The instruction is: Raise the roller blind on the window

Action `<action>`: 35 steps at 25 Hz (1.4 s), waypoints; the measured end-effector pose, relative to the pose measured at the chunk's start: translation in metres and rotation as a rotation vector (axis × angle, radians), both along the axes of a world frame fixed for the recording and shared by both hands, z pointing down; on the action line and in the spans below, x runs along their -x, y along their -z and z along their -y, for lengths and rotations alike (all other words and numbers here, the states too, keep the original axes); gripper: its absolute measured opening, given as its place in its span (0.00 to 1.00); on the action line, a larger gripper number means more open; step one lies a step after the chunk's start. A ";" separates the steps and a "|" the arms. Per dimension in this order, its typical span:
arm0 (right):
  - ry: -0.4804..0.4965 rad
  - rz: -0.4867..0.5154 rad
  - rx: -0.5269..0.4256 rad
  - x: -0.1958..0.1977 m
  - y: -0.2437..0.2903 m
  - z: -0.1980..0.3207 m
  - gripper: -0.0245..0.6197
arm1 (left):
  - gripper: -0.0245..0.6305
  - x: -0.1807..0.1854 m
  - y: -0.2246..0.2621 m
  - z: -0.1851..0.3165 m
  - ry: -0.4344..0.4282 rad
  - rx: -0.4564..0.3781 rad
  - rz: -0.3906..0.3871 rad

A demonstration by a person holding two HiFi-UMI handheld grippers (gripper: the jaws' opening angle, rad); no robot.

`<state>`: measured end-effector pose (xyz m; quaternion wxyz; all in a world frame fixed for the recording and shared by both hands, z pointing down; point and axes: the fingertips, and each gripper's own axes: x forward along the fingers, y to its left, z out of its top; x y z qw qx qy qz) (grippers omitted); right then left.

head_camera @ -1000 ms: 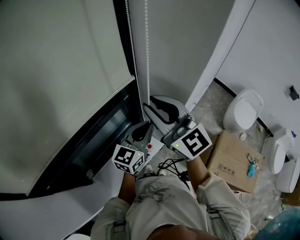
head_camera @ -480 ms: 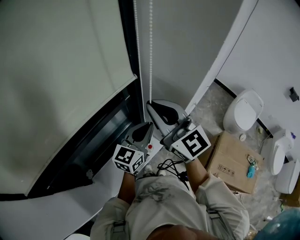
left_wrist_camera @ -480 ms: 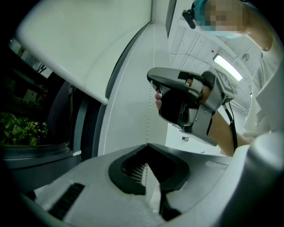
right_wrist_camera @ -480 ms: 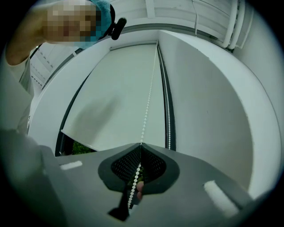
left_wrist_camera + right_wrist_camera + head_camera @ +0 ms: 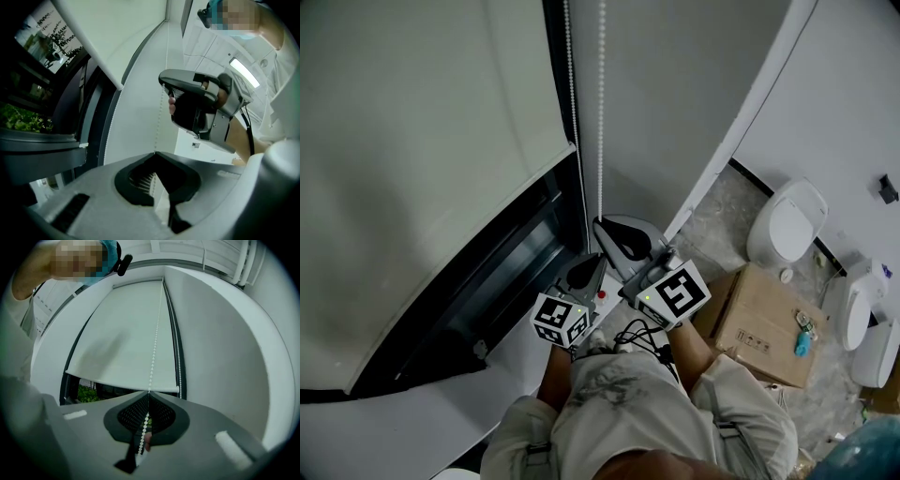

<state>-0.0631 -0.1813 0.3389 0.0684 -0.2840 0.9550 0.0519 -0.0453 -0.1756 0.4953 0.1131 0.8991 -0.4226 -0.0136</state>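
The pale roller blind [image 5: 412,159] covers most of the window; its bottom bar [image 5: 122,380] hangs above a strip of bare glass. A white bead chain [image 5: 601,112] drops in two strands beside the dark frame. My right gripper [image 5: 602,225] is shut on the right strand, which runs into its jaws [image 5: 148,393] in the right gripper view. Just below it, my left gripper [image 5: 598,260] is shut with a strand of the chain [image 5: 158,122] entering its tip [image 5: 154,153]. The right gripper [image 5: 197,103] shows above it in the left gripper view.
A white sill [image 5: 412,422] runs below the dark window frame [image 5: 487,281]. Green plants [image 5: 23,119] show outside. On the floor to the right are a cardboard box [image 5: 764,323] and white toilet bowls [image 5: 787,220]. A plain wall [image 5: 675,94] stands right of the chain.
My right gripper has come down a little toward my body with the chain in it. The left gripper has barely shifted. The blind's bottom bar sits slightly higher.
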 end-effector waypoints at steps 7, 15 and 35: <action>-0.008 -0.040 0.054 -0.002 -0.025 -0.005 0.05 | 0.06 -0.002 -0.021 -0.005 -0.001 0.037 0.011; -0.012 -0.053 0.076 -0.001 -0.040 -0.007 0.05 | 0.06 -0.003 -0.037 -0.008 0.002 0.065 0.009; -0.023 -0.075 0.113 -0.011 -0.073 -0.024 0.05 | 0.06 -0.010 -0.070 -0.033 -0.008 0.113 0.033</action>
